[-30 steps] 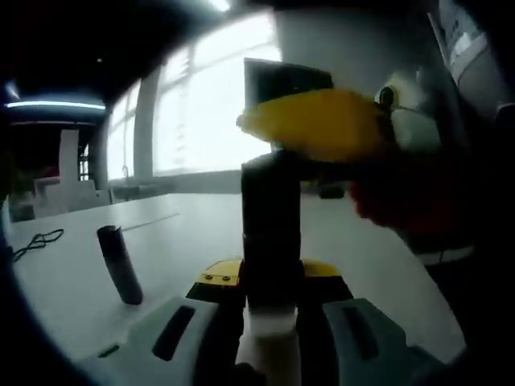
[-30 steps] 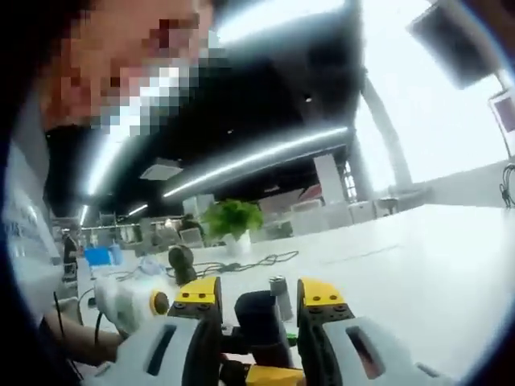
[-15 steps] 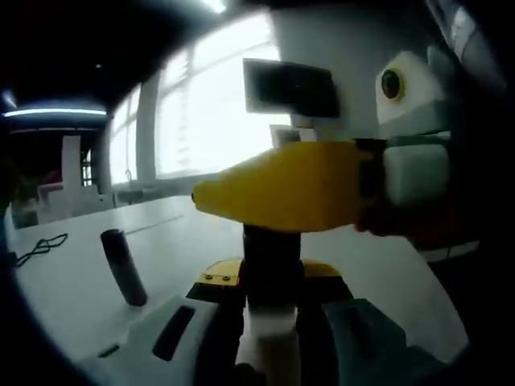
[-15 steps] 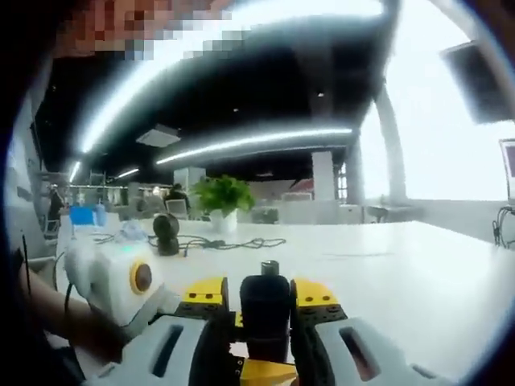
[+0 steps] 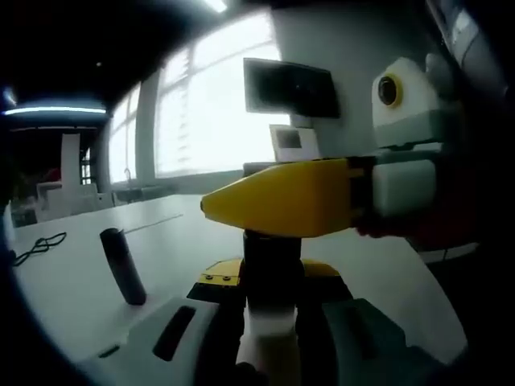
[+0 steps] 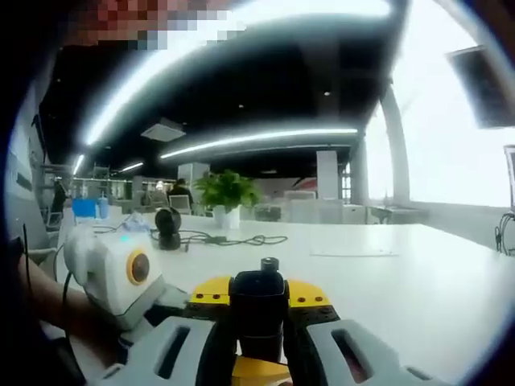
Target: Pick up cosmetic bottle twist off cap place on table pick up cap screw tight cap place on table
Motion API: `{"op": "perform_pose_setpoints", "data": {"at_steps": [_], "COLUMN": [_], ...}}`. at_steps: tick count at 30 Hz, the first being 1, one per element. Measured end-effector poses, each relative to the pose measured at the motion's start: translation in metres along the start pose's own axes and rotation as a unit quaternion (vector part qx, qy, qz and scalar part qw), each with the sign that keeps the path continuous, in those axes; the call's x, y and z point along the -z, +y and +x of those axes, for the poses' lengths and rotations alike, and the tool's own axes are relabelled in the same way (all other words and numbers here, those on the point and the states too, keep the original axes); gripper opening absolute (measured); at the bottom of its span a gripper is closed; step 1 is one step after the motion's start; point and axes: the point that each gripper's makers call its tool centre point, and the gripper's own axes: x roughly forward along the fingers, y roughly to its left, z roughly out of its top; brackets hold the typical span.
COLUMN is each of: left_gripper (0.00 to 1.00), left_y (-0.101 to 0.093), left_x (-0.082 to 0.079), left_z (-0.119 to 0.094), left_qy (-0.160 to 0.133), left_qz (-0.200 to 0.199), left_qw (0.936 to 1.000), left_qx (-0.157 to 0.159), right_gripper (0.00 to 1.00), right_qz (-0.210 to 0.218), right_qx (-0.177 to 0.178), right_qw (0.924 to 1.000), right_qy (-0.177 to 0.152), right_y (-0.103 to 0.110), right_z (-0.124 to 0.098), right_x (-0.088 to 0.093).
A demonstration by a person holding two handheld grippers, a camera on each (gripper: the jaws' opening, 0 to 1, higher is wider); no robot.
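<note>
My left gripper point(image 5: 271, 283) is shut on a cosmetic bottle point(image 5: 272, 261), dark above and pale at its lower end, held upright between the yellow-tipped jaws. My right gripper point(image 5: 241, 205) reaches in from the right, and its yellow jaw lies across the bottle's top and hides the cap. In the right gripper view my right gripper point(image 6: 257, 299) is shut on the black cap point(image 6: 257, 310). The left gripper's white body point(image 6: 113, 273) is at the lower left there, below a sleeve.
A dark cylinder point(image 5: 122, 265) stands on the white table point(image 5: 72, 281) to the left of the bottle; its top point(image 6: 269, 264) peeks over the cap. A potted plant point(image 6: 225, 197), a black round device point(image 6: 167, 229) and cables lie farther back. A wall screen point(image 5: 290, 87) hangs behind.
The right gripper came down from the cap's upper end and closed across the bottle's top, hiding the cap. Both views shifted a little; the left gripper kept its hold.
</note>
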Motion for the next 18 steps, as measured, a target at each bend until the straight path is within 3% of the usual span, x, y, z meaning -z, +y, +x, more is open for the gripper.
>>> {"op": "perform_pose_setpoints", "data": {"at_steps": [9,17,18], "left_gripper": [0.13,0.13,0.13], "left_y": [0.003,0.002,0.001], "left_x": [0.001,0.001,0.001], "left_z": [0.001,0.001,0.001], "left_qy": [0.001,0.0,0.0], "left_qz": [-0.015,-0.014,-0.014], "left_qw": [0.9999,0.9999,0.9999], "left_qx": [0.005,0.007,0.007], "right_gripper": [0.16,0.16,0.16], "right_qz": [0.004,0.002,0.001], "right_qx": [-0.088,-0.112,-0.114], "right_qw": [0.9961,0.9937,0.9935], "right_qy": [0.0,0.003,0.003], "right_y": [0.014,0.024,0.004], "right_z": [-0.001,-0.005,0.005], "right_x": [-0.003,-0.003,0.001]}}
